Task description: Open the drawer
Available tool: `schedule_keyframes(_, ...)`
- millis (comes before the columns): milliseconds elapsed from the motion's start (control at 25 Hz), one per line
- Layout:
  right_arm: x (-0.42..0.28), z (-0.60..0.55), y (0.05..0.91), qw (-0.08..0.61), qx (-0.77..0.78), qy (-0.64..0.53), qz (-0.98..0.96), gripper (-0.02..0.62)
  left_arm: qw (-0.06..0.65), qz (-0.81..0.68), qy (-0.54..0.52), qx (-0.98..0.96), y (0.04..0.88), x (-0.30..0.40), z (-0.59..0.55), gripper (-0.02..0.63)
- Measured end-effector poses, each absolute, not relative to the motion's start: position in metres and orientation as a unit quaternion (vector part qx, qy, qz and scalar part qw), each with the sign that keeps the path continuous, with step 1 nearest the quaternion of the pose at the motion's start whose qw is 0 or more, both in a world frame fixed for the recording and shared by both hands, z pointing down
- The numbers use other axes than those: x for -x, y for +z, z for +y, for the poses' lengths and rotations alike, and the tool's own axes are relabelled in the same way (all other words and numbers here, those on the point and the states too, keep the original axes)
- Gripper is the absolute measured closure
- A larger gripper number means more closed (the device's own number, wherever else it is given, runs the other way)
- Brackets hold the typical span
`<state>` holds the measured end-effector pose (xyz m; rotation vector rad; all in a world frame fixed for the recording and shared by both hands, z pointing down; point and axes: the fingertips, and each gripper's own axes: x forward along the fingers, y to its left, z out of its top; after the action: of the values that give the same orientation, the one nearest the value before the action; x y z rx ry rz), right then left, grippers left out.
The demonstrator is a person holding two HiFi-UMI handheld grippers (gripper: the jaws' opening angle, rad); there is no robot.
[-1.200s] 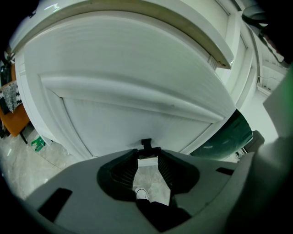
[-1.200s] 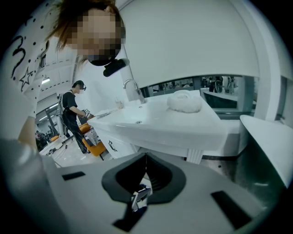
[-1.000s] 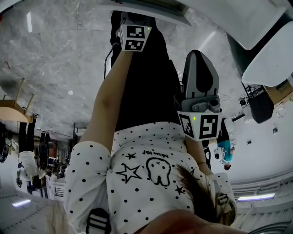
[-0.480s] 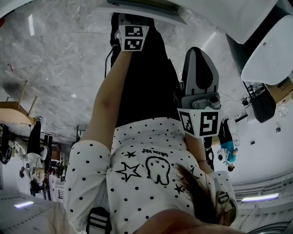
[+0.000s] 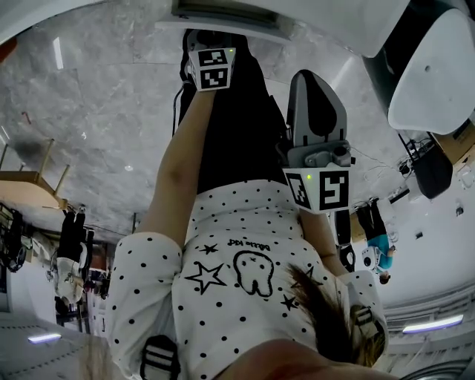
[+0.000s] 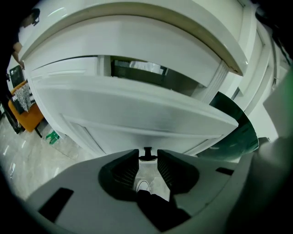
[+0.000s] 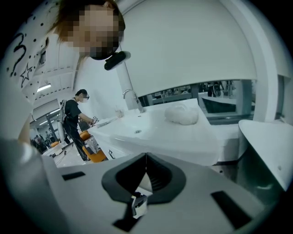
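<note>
The white drawer [image 6: 137, 112] stands pulled partway out of the cabinet, with a dark gap [image 6: 137, 71] above its front. A small black knob [image 6: 147, 153] under the drawer's front edge sits between the tips of my left gripper [image 6: 147, 157], whose jaws are closed in on it. In the head view the left gripper [image 5: 215, 41] reaches to the drawer front [image 5: 223, 16] at the top, its tips hidden. My right gripper [image 5: 312, 82] hangs beside the person's leg, away from the drawer. Its jaws [image 7: 145, 157] meet with nothing between them.
A white counter with a sink [image 7: 151, 125] and a tap [image 7: 132, 98] lies ahead of the right gripper. White rounded furniture [image 5: 434, 82] stands at the right. A wooden chair [image 5: 30, 182] is at the left. People [image 7: 73, 119] stand in the background on the marble floor [image 5: 96, 111].
The right gripper has risen a little and moved slightly left in the head view. The left gripper stays at the drawer front.
</note>
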<state>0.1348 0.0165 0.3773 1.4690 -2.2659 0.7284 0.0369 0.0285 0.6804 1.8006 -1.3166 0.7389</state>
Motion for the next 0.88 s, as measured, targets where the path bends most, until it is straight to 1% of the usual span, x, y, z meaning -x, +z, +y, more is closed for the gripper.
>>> schedule_keyframes(120,-0.136,0.016,0.376,0.168,-0.517,0.255,-0.8,0.581,0.376,-0.522,0.287,-0.71,0.673,-0.035,0.026,0.487)
schedule_keyframes(200,-0.135,0.014,0.374,0.167,-0.517,0.251,-0.801,0.581,0.366,-0.53,0.289,-0.708,0.668,-0.031,0.023,0.572)
schedule_keyframes(320,-0.135,0.012,0.37,0.169,-0.514,0.245,-0.804,0.581,0.367,-0.536,0.292,-0.702,0.663,-0.024,0.022,0.596)
schedule_keyframes(880,-0.134,0.01,0.355,0.165,-0.505,0.238,-0.813,0.581,0.384,-0.526,0.299,-0.697,0.631,-0.016,0.029,0.601)
